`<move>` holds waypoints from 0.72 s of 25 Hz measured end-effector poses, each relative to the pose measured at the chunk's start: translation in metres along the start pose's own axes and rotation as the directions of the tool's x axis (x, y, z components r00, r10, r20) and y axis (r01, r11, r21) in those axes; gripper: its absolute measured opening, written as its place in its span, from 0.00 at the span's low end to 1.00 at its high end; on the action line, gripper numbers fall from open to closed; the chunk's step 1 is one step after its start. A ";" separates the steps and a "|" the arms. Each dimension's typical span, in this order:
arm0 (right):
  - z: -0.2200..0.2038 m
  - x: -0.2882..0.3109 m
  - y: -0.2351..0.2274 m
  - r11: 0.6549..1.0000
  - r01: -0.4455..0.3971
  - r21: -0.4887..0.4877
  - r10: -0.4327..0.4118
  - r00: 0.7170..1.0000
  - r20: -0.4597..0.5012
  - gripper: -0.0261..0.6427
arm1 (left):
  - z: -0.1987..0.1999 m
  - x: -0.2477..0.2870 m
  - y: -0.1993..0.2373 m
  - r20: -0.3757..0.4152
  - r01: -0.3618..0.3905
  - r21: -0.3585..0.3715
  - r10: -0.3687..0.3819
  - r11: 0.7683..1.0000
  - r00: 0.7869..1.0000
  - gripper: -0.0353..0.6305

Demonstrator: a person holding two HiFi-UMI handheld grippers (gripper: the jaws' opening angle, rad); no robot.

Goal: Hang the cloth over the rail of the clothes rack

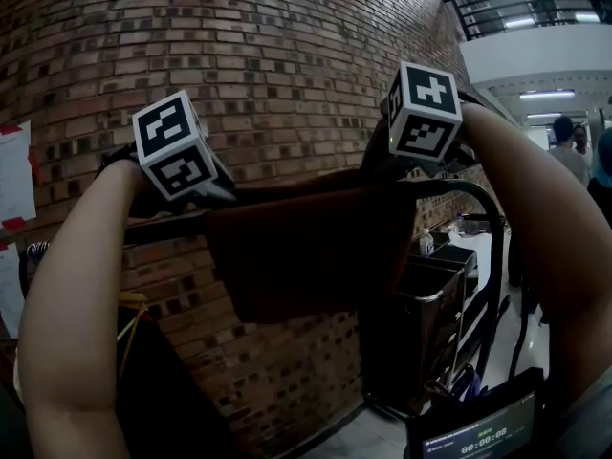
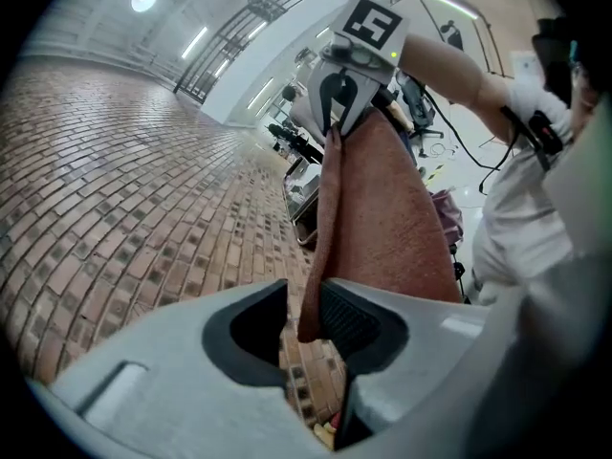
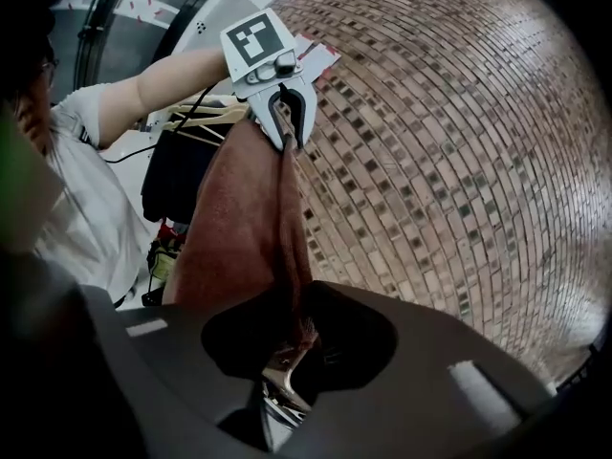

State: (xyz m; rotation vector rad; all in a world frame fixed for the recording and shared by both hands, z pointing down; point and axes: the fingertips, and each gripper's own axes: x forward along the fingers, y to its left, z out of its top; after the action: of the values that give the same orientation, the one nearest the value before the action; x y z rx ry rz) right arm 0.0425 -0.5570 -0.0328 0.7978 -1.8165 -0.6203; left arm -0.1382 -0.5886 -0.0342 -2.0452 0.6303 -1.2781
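Brown cloth (image 1: pixel 306 256) hangs draped over the clothes rack's rail (image 1: pixel 167 226), spread wide by its 2 top corners; left gripper (image 2: pixel 304 304) and right gripper (image 3: pixel 292 323) are both slackened, each corner lying loose between parted jaws

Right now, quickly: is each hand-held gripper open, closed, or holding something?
Left hand-held gripper: open, cloth edge between its jaws, unclamped.
Right hand-held gripper: open, cloth edge between its jaws too.
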 end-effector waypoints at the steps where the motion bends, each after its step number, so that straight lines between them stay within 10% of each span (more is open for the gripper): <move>1: 0.000 0.001 -0.001 1.000 0.002 0.003 -0.002 1.000 -0.002 0.18 | -0.002 0.001 0.000 -0.007 -0.001 -0.001 0.001 1.000 1.000 0.23; 10: -0.010 0.001 -0.007 0.999 0.038 0.009 -0.038 0.999 -0.007 0.30 | 0.006 0.005 0.002 0.013 -0.017 0.011 0.017 1.000 1.000 0.36; 14: -0.011 0.000 -0.010 0.997 0.077 -0.004 -0.077 0.997 -0.028 0.12 | 0.008 0.004 0.006 0.032 -0.037 0.014 0.037 0.999 0.999 0.36; 18: -0.014 -0.001 -0.018 0.991 0.134 -0.026 -0.136 0.989 -0.065 0.04 | 0.011 -0.002 0.016 0.039 -0.116 0.033 0.115 0.993 0.993 0.06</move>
State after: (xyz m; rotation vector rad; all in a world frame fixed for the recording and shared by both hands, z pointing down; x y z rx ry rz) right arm 0.0599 -0.5681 -0.0417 0.9218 -1.7023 -0.6911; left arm -0.1299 -0.5957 -0.0509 -1.9691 0.6937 -1.1740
